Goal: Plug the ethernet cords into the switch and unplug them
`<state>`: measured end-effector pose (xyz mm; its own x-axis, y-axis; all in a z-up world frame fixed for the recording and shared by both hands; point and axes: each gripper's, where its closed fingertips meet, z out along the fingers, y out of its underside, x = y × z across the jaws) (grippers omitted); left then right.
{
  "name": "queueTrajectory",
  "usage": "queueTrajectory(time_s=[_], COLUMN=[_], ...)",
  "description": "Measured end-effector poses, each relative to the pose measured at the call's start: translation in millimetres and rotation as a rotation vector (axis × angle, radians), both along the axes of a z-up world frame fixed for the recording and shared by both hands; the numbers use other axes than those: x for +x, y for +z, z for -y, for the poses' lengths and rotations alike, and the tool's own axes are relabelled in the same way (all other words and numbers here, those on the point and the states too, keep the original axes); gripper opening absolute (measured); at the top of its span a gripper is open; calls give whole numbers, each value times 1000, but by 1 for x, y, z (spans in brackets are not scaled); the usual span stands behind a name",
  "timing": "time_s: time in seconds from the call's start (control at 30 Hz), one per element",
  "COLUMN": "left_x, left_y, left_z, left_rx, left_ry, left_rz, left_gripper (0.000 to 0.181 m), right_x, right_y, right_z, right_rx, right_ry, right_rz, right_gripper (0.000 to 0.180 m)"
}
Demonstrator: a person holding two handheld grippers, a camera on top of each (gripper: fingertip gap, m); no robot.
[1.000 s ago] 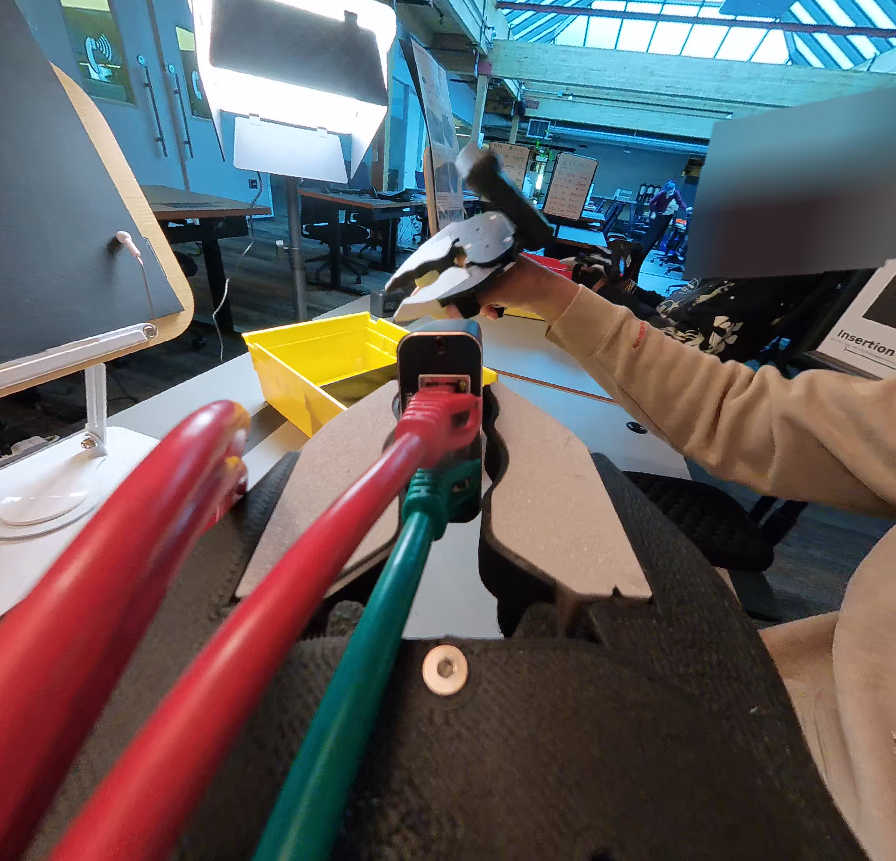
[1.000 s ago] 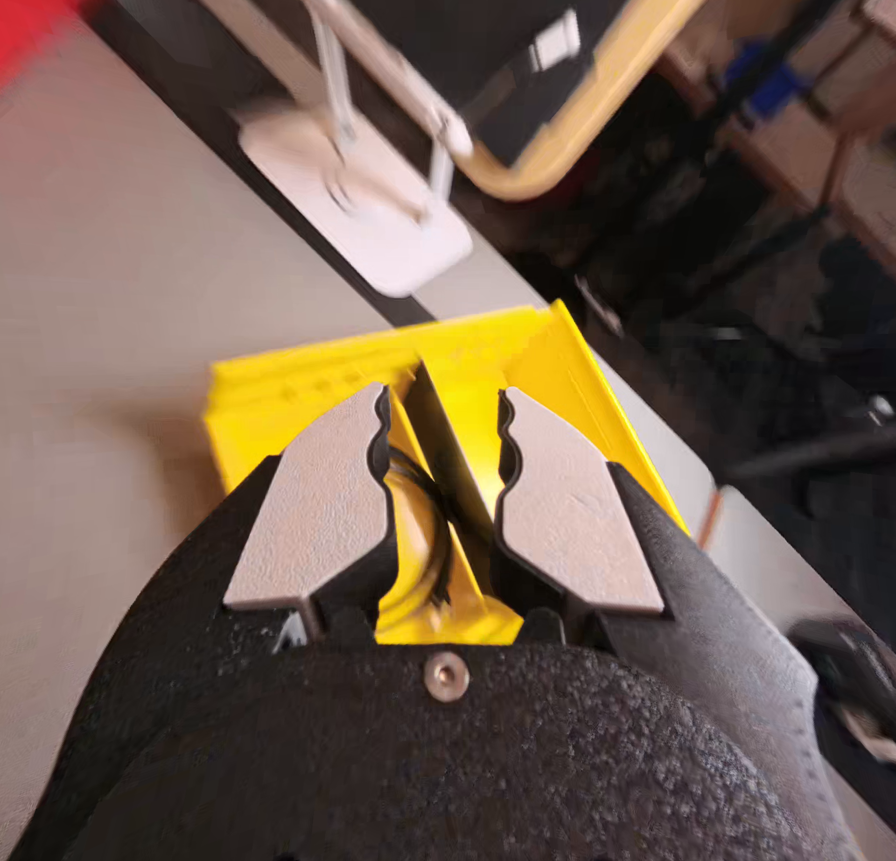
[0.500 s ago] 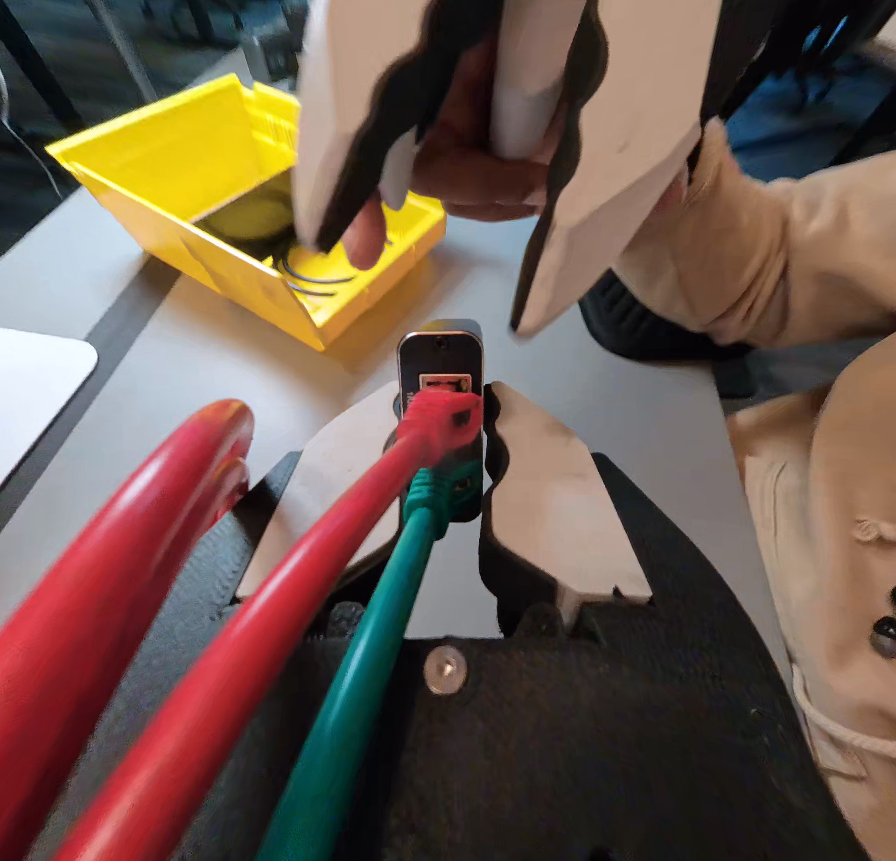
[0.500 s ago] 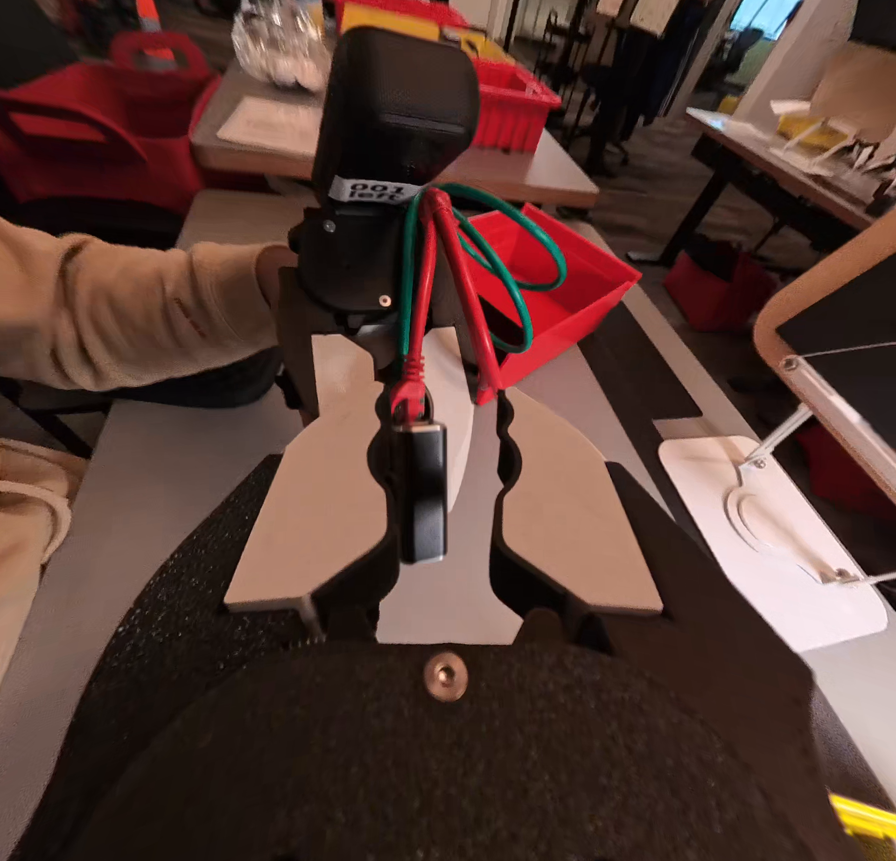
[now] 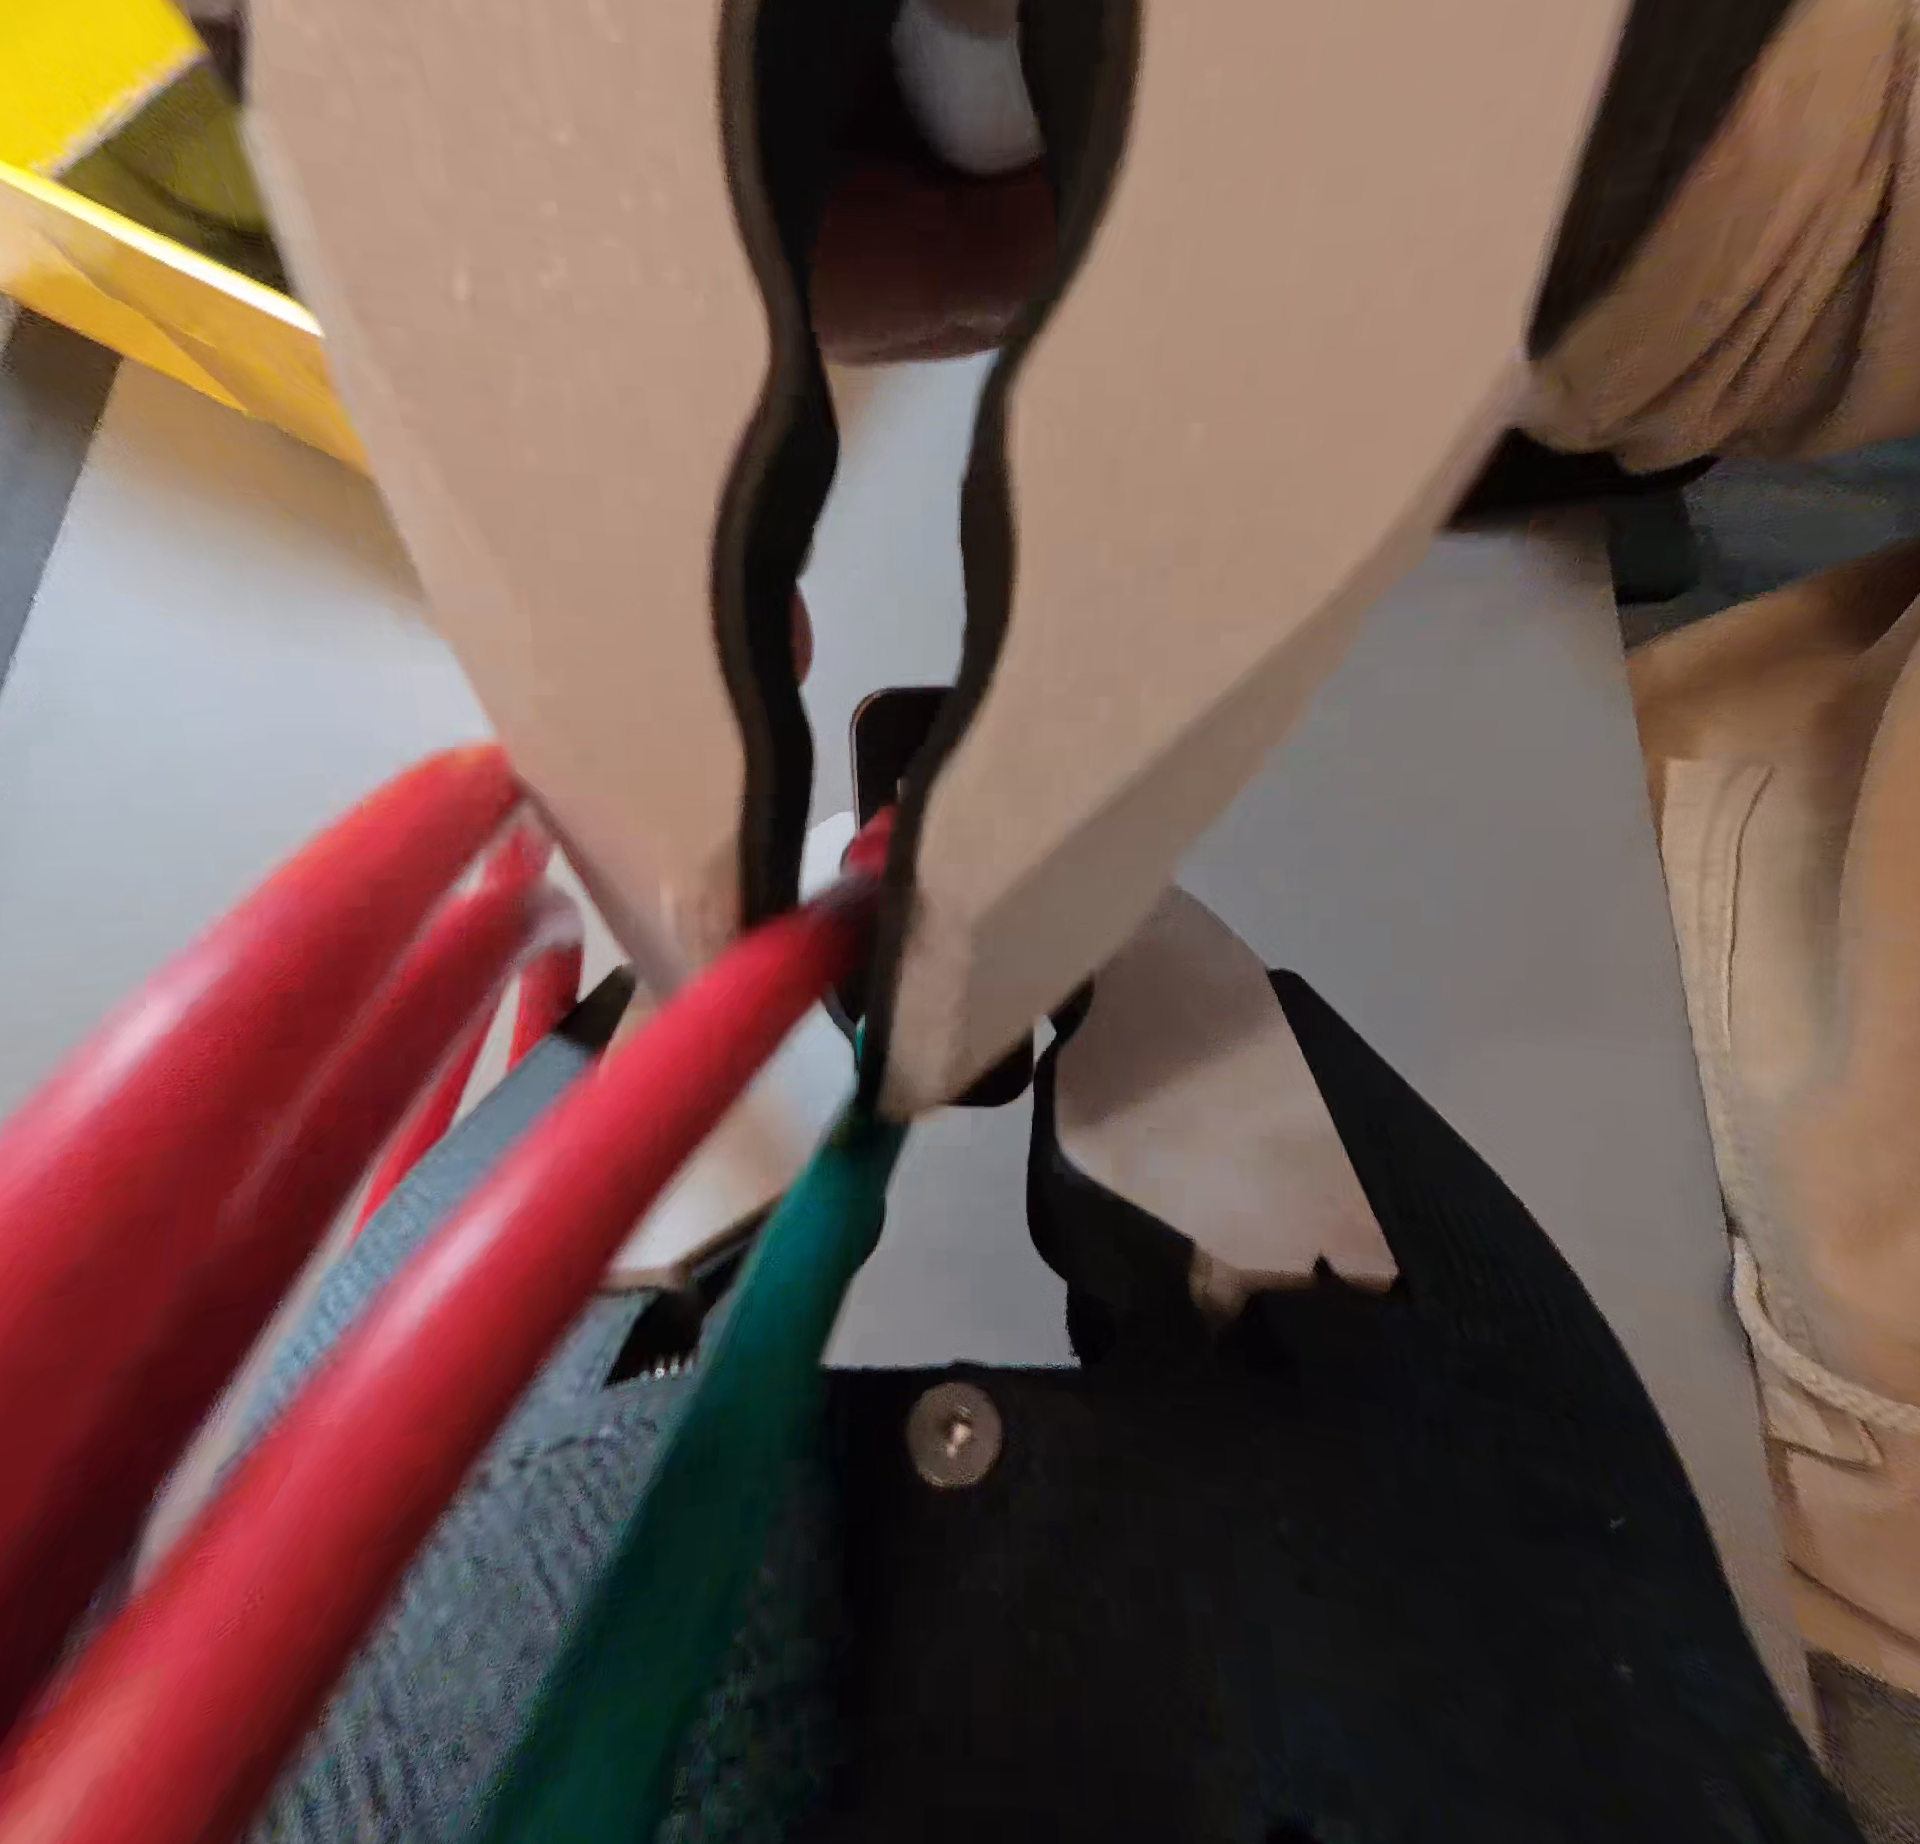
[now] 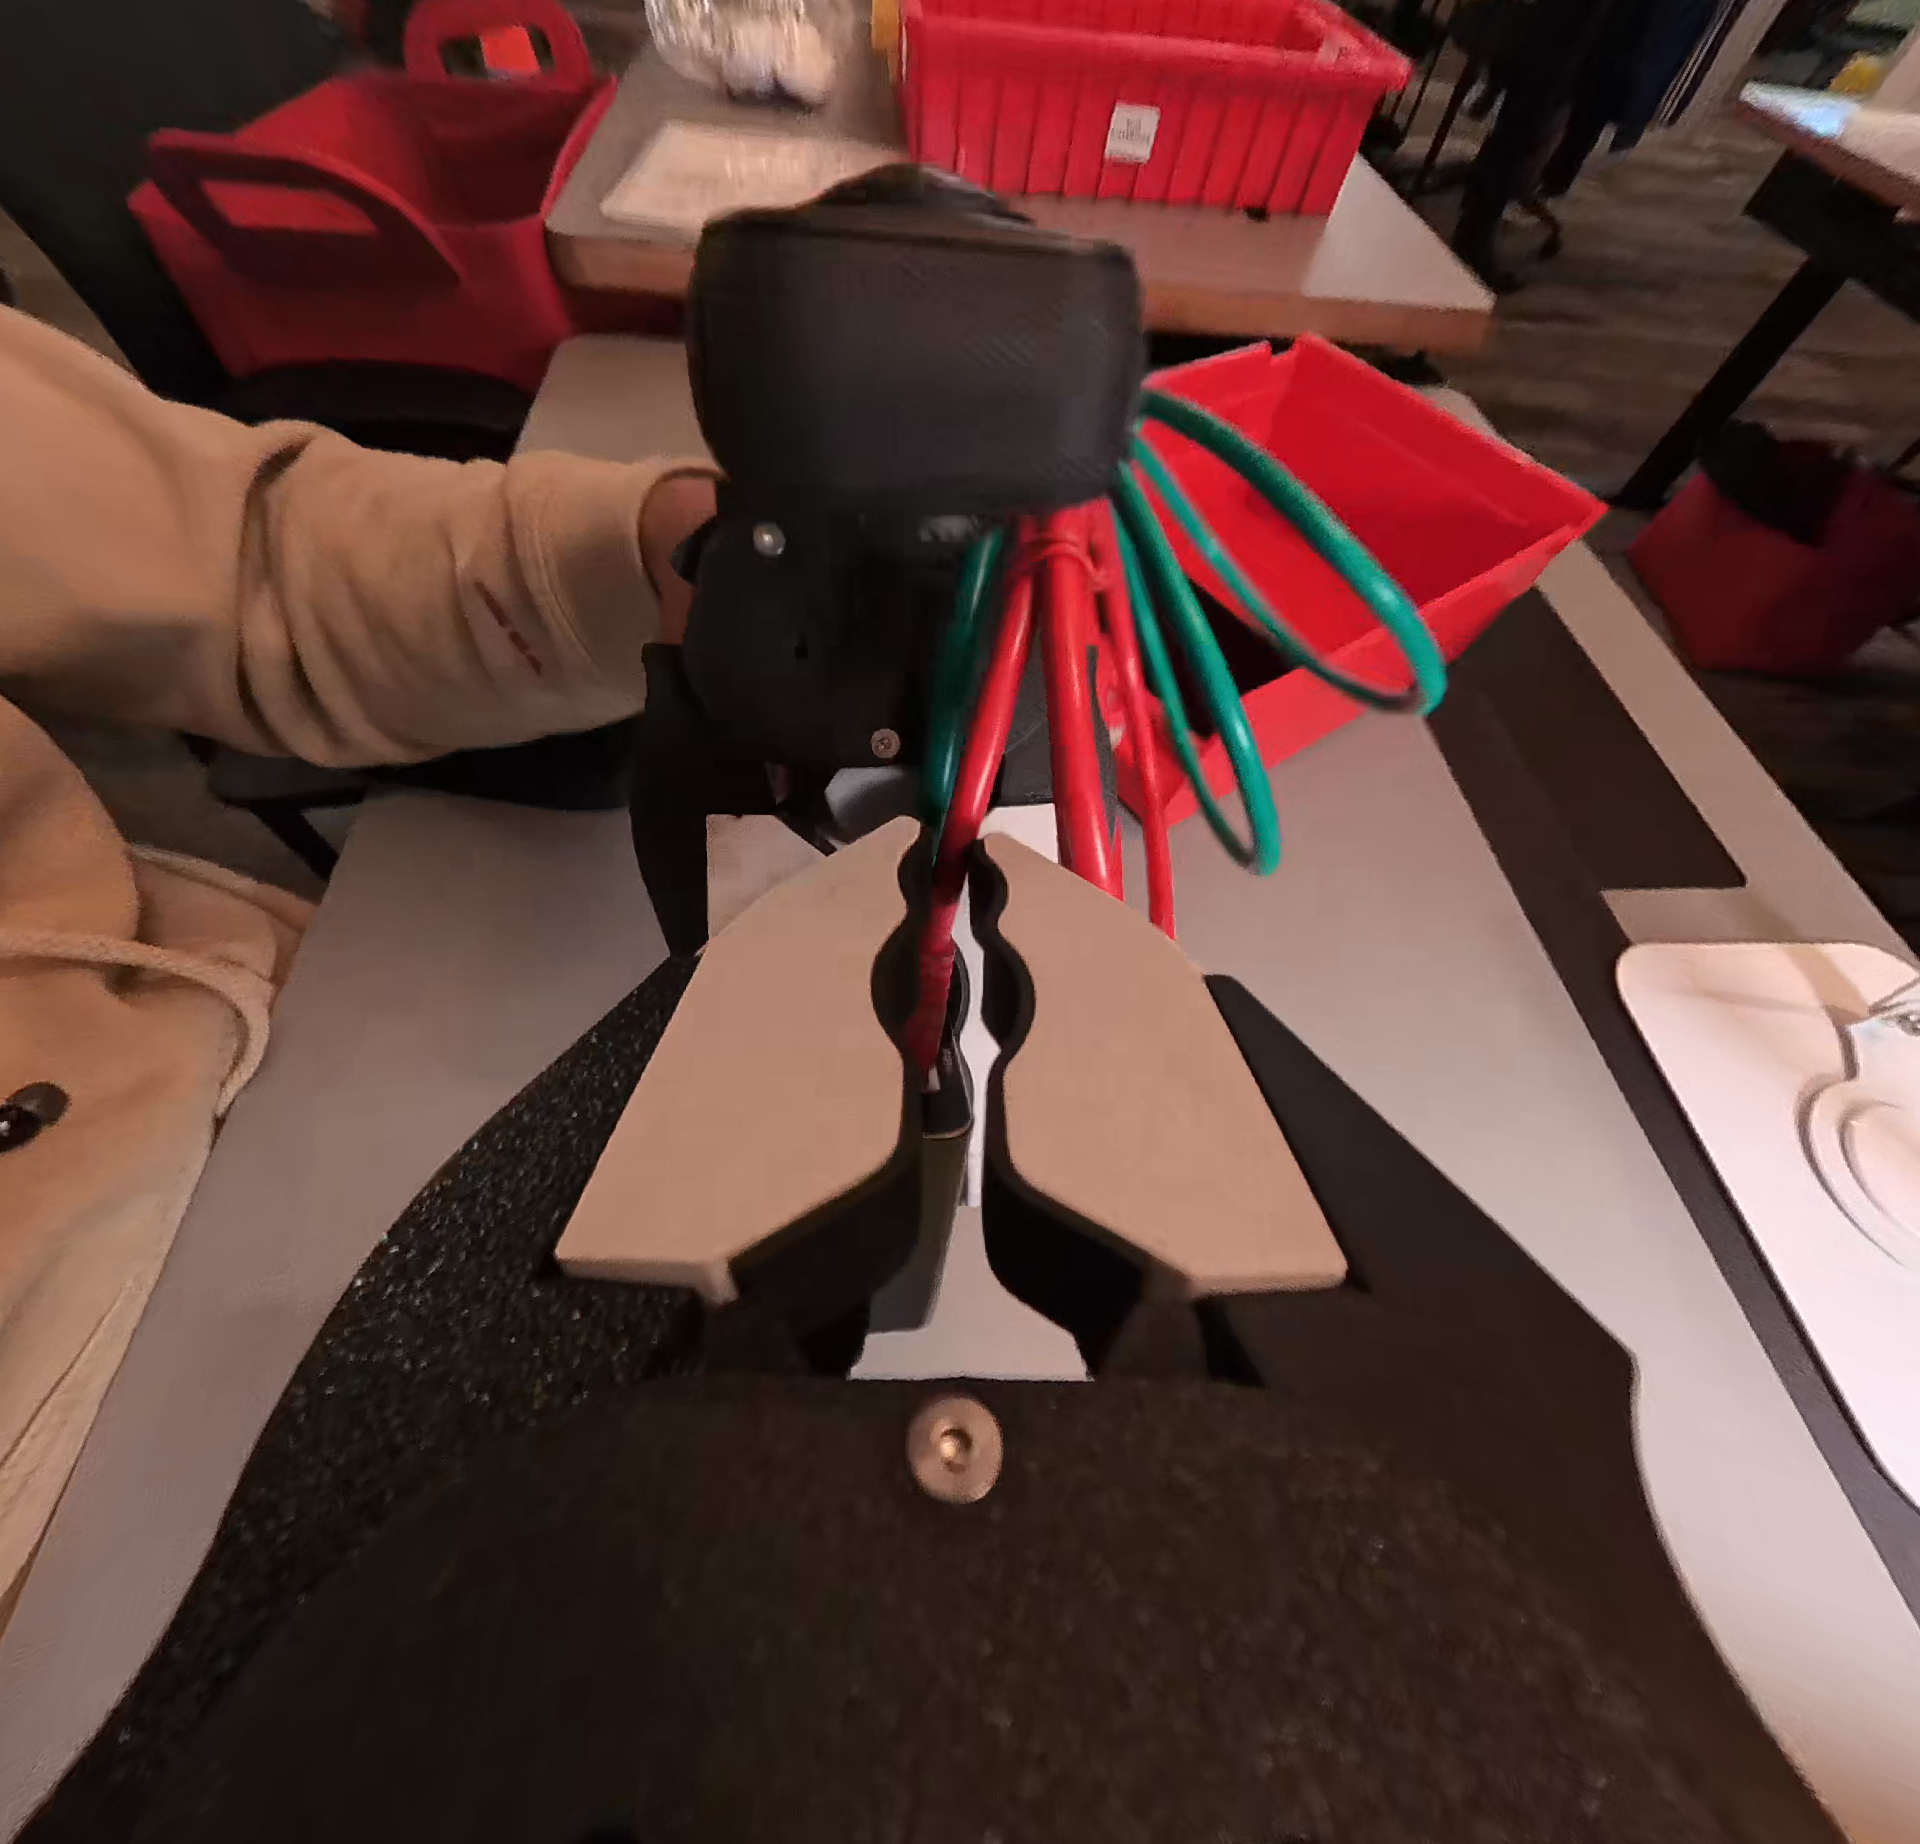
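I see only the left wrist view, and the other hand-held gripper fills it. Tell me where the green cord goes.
Observer: The green cord loops out sideways, in front of a red bin.
Operator: Report the right fingers.
Observer: The right hand-held gripper has its fingers narrowly on either side of the red cord, just above the switch. I cannot tell whether they touch it.

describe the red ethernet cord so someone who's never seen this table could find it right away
Start at the grey table, in front of the open red bin. There the left hand-held gripper holds up a small black switch. The red ethernet cord runs up from the switch between the right hand-held gripper fingers; its neighbour, the green cord, loops out to the side.
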<state>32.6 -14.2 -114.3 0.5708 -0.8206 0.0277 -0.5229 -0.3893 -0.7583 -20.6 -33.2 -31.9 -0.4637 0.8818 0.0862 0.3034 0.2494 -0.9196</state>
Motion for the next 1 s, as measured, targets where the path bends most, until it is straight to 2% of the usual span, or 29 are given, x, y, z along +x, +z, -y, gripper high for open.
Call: queueTrajectory(time_s=[0.13,0.33,0.4,0.47,0.5,0.57,0.63,0.8,1.0], left_x=[1,9,8,7,8,6,-3,-45,-64], left_y=[29,72,84,101,107,116,121,147,160], left_z=[-9,-25,-25,-18,-14,-8,-8,-1,10], left_rx=[142,284,331,363,373,426,427,391,396], left_ry=[-8,26,40,15,-4,-15,26,139,162], left_rz=[185,663,770,859,877,836,748,687,680], left_gripper=[37,49,48,39,31,27,26,26,26], right_x=[4,15,23,33,37,41,40,25,8], right_y=[27,71,84,97,103,108,107,77,57], right_z=[-10,-20,-20,-19,-20,-22,-30,-42,-28], right_rx=[-111,-306,-365,-446,-487,-551,-531,-380,-409], right_ry=[-12,3,42,90,108,141,95,-9,14], right_rz=[-135,-388,-479,-573,-623,-677,-699,-529,-451], right_gripper=[4,4,4,4,4,4,5,9,13])
